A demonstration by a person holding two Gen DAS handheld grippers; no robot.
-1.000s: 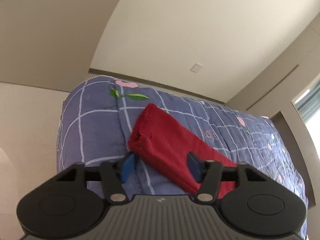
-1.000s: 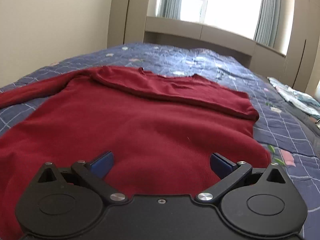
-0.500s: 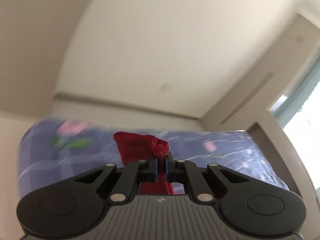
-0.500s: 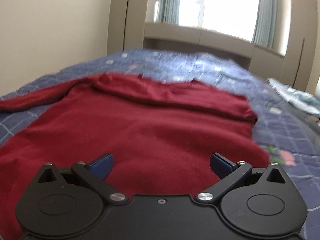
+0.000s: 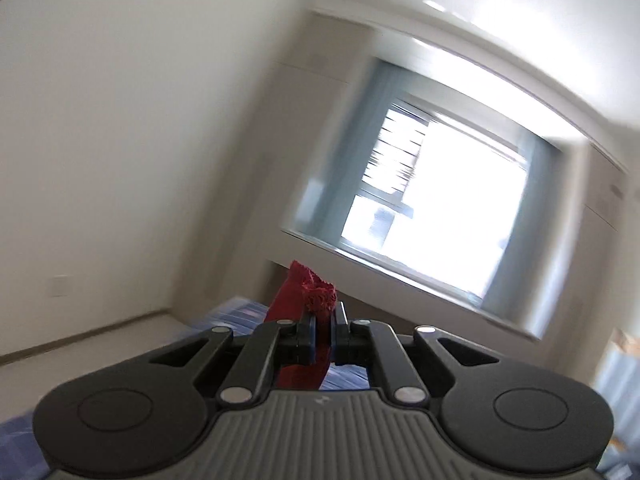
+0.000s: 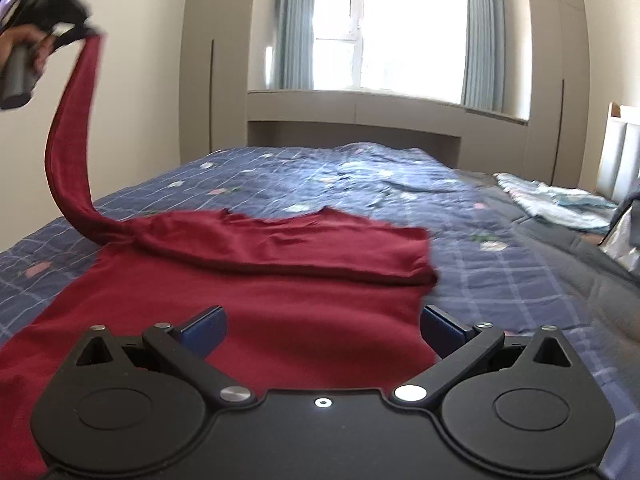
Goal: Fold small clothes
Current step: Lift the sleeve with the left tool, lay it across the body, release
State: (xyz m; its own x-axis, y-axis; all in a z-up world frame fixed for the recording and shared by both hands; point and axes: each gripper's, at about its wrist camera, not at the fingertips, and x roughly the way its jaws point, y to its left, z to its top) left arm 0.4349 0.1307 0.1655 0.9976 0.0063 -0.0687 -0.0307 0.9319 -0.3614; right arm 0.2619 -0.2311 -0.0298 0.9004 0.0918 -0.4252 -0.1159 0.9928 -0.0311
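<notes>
The left gripper [image 5: 323, 334] has its jaws clamped on the red sweater's sleeve cuff [image 5: 314, 294], raised at upper left; the right gripper [image 6: 322, 326] hovers with jaws open over the red sweater [image 6: 256, 304] on the bed [image 6: 500, 280].

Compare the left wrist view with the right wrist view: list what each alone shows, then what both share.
Left wrist only: the left gripper close up, shut on the sleeve's cuff.
Right wrist only: the red sweater's body flat on the blue quilt, the open right gripper, a pale garment, the hand on the left gripper.
Both: the lifted sleeve, the window, the bed.
</notes>
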